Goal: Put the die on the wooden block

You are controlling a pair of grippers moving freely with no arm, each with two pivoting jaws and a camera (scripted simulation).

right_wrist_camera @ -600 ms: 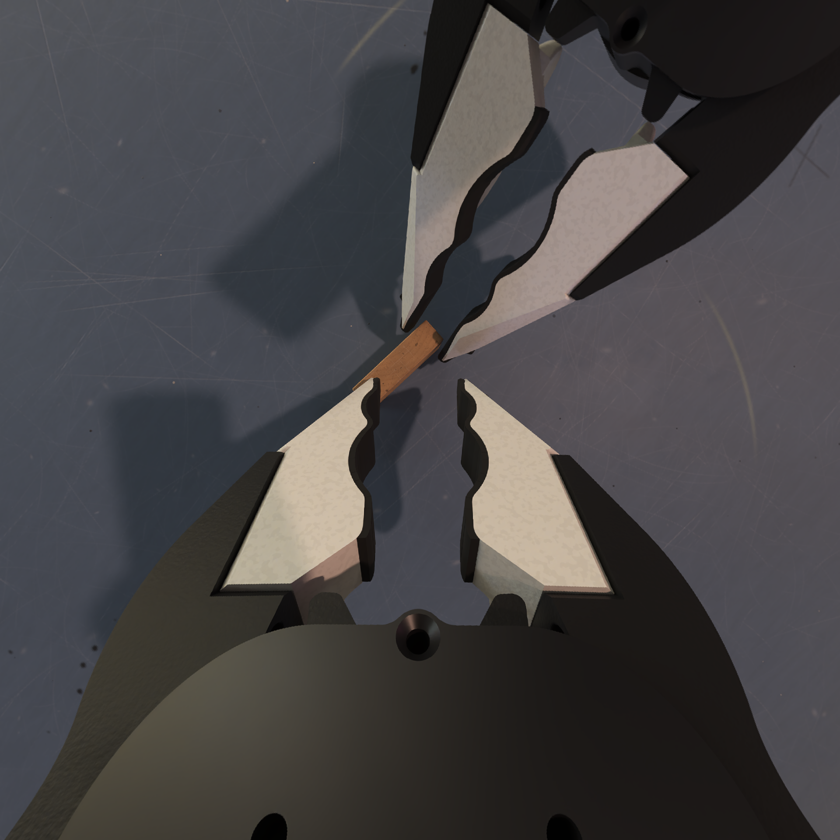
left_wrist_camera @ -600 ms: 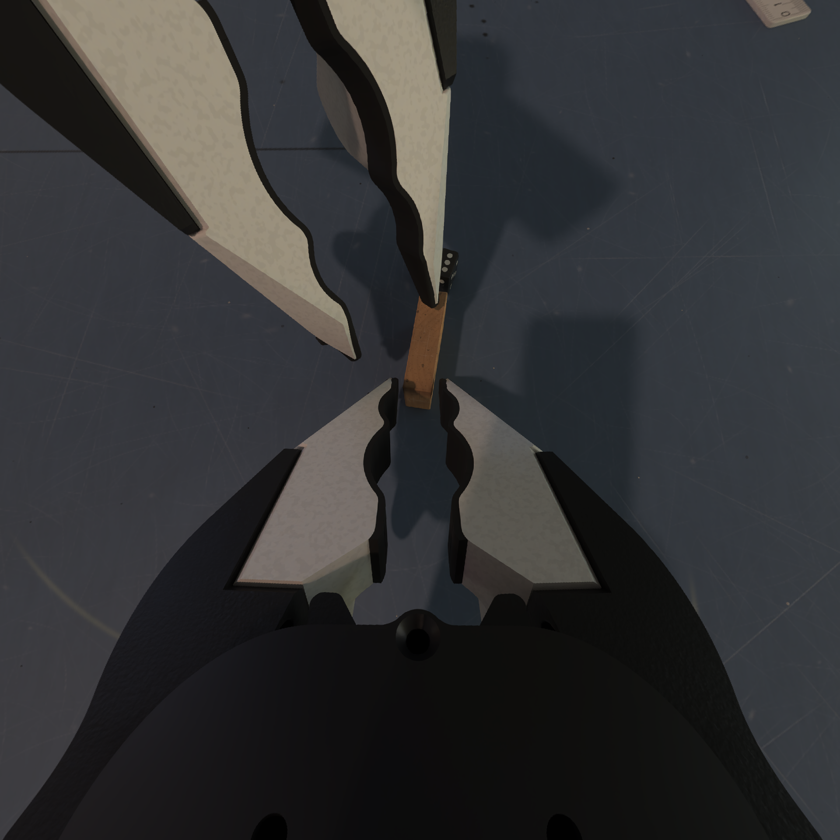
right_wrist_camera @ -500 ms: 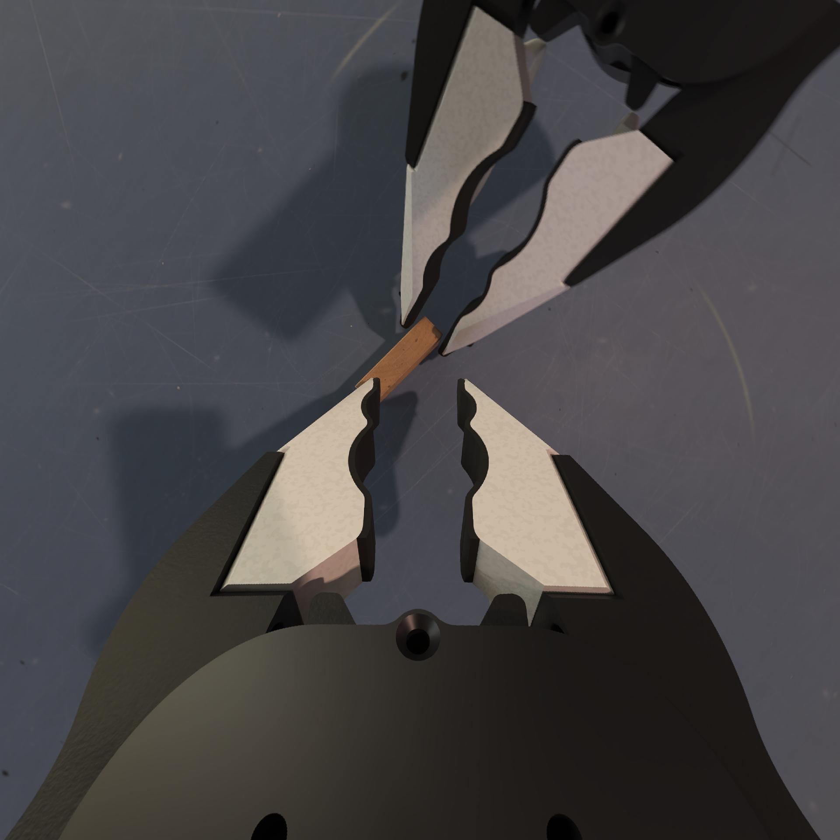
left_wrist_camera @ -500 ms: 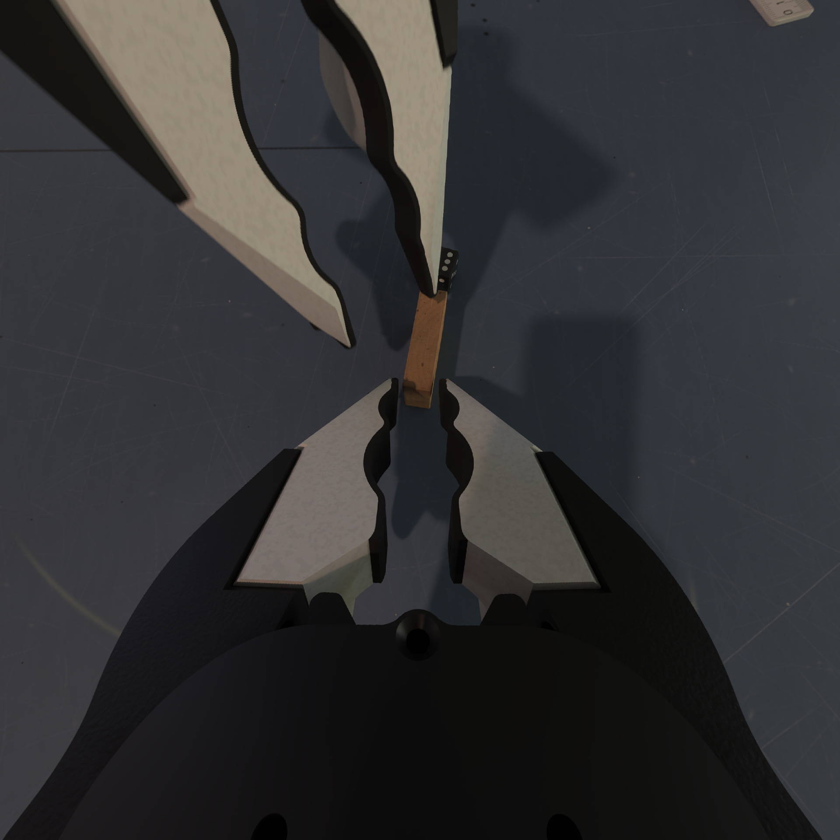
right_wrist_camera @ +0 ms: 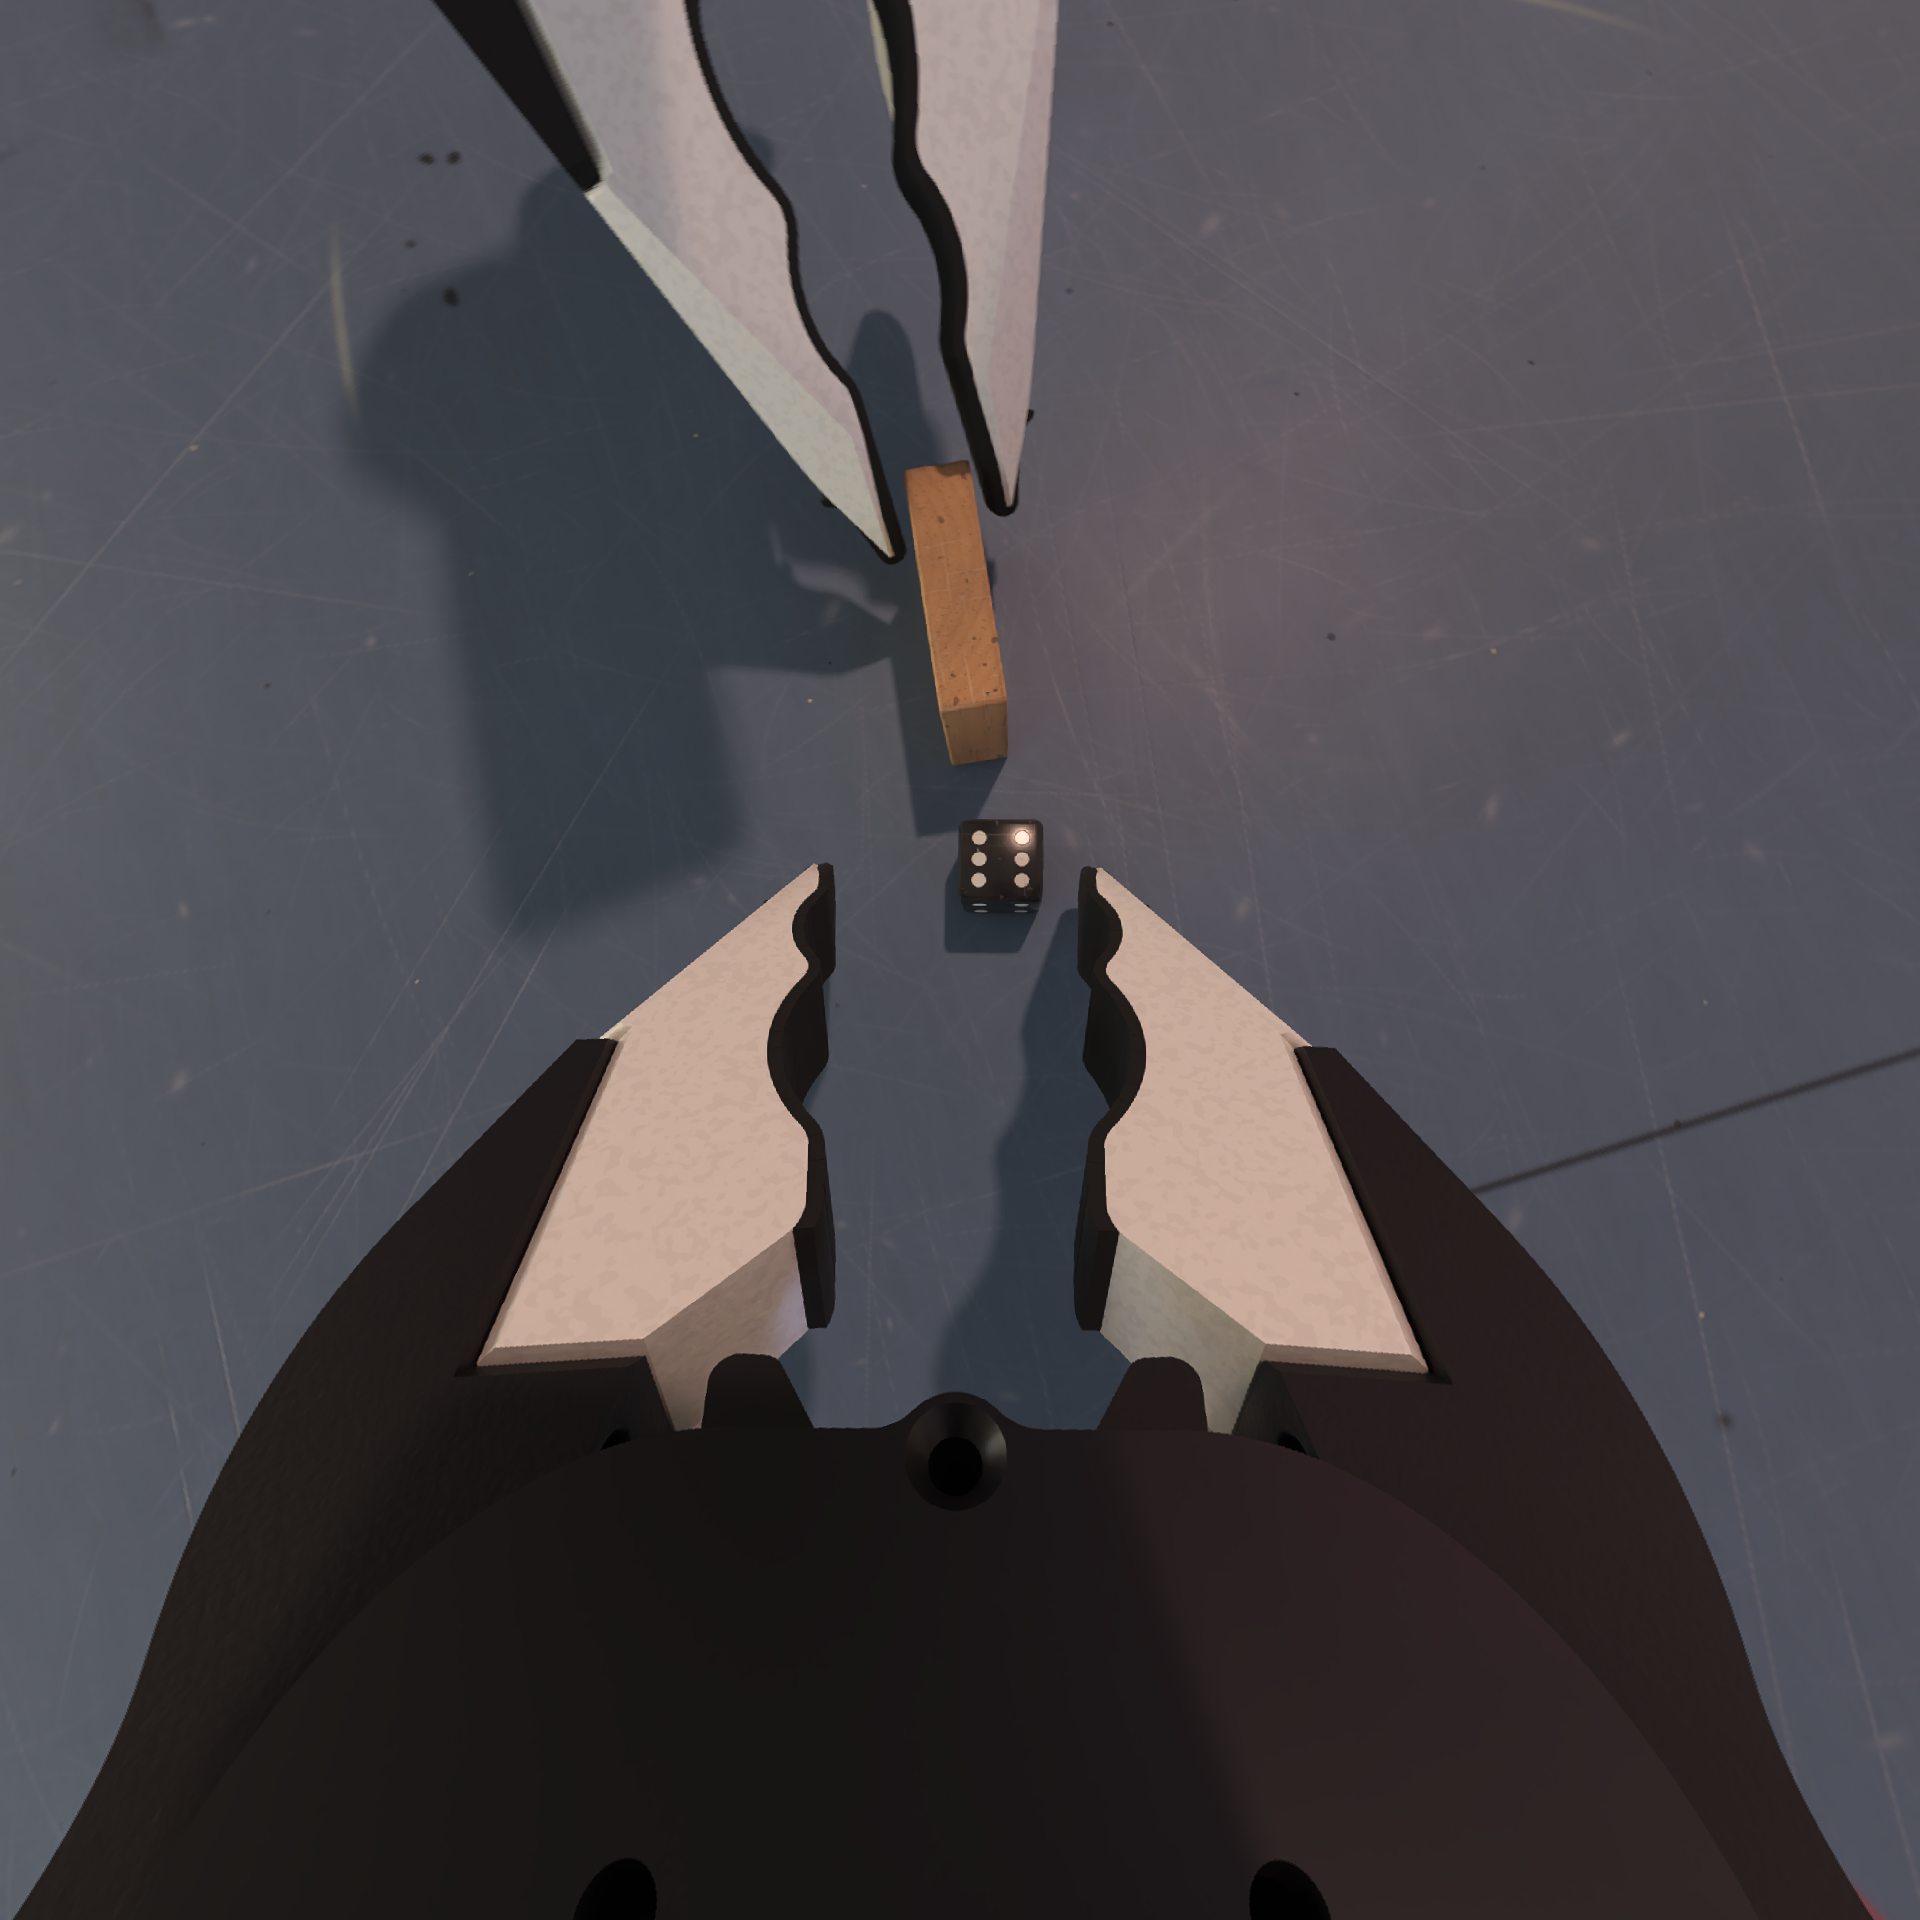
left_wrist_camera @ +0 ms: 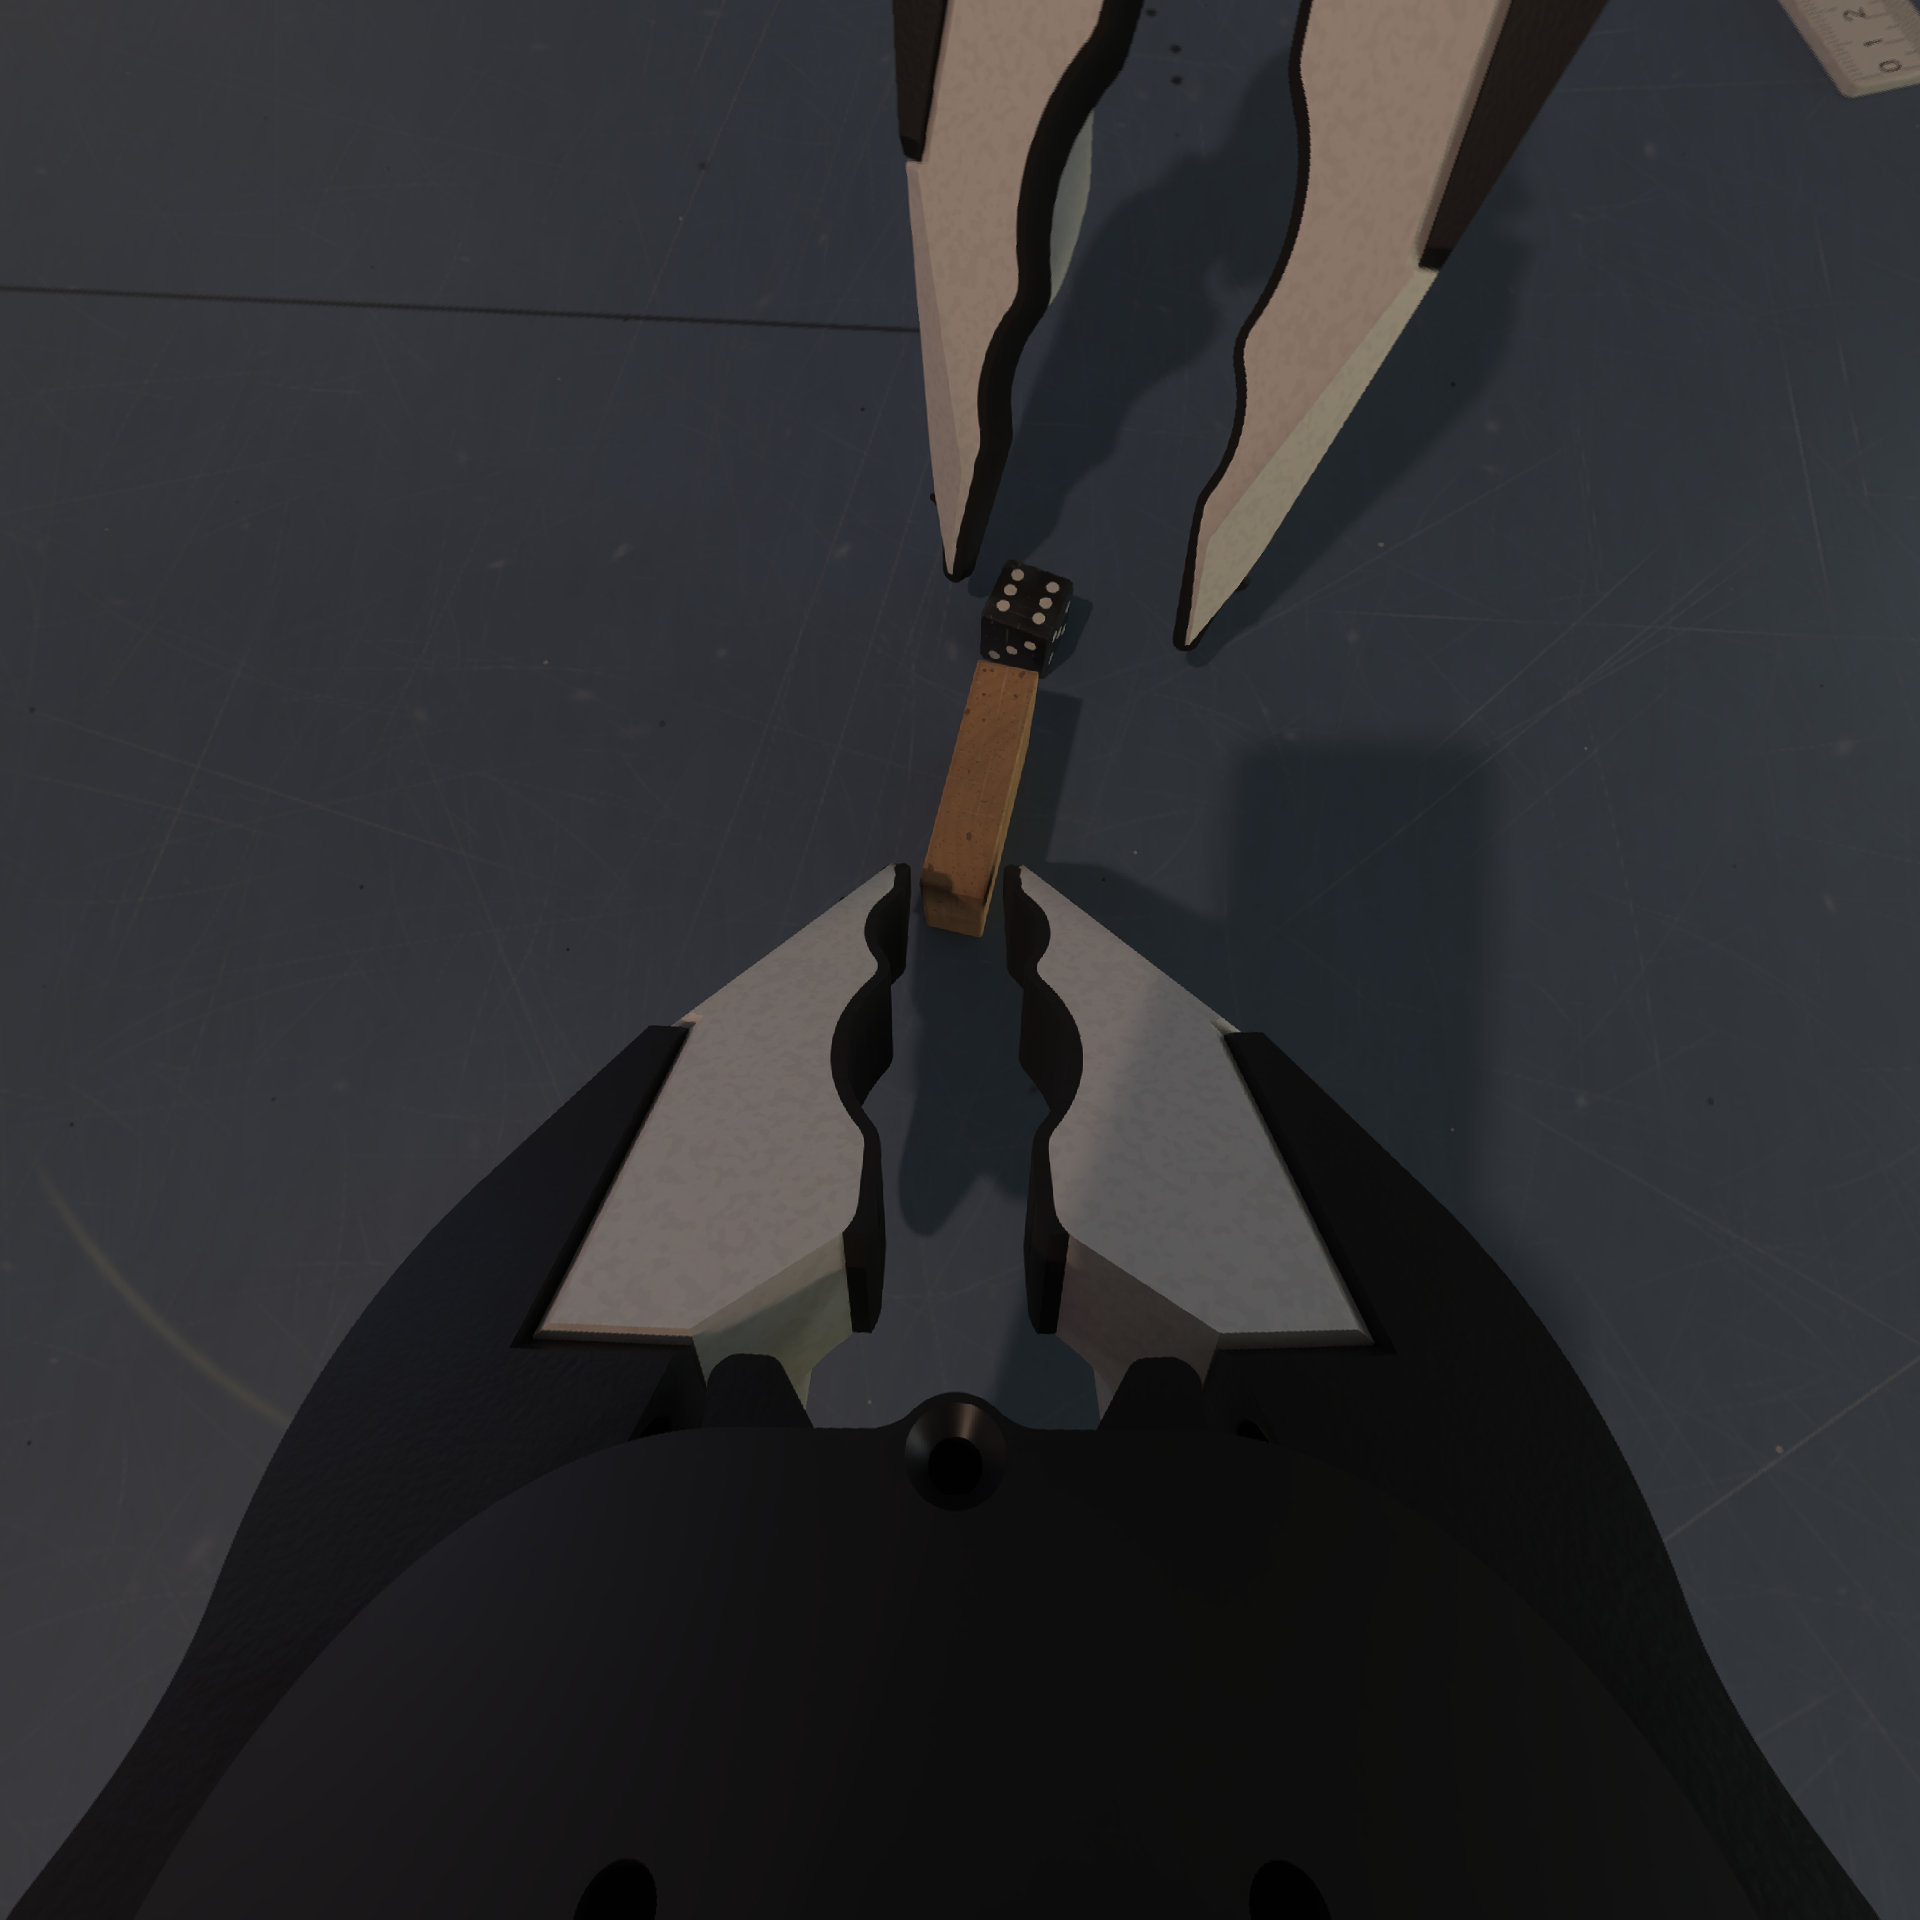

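I'm at the approach-to-grasp step: my right gripper (right_wrist_camera: 954,883) hangs with its jaws spread and nothing between them, the small black die with white pips (right_wrist_camera: 1000,869) lying on the scratched blue-grey table (right_wrist_camera: 1558,623) just ahead of the tips, at twelve o'clock. The tan rectangular wooden block (right_wrist_camera: 958,613) lies flat just beyond the die, apart from it. My left gripper (left_wrist_camera: 954,896) is spread too, gripping nothing, its tips flanking the block's near end (left_wrist_camera: 982,800). Next I'd judge I must lower the right jaws around the die, close, lift. No containers in view; a white ruler corner (left_wrist_camera: 1870,52) sits at one o'clock
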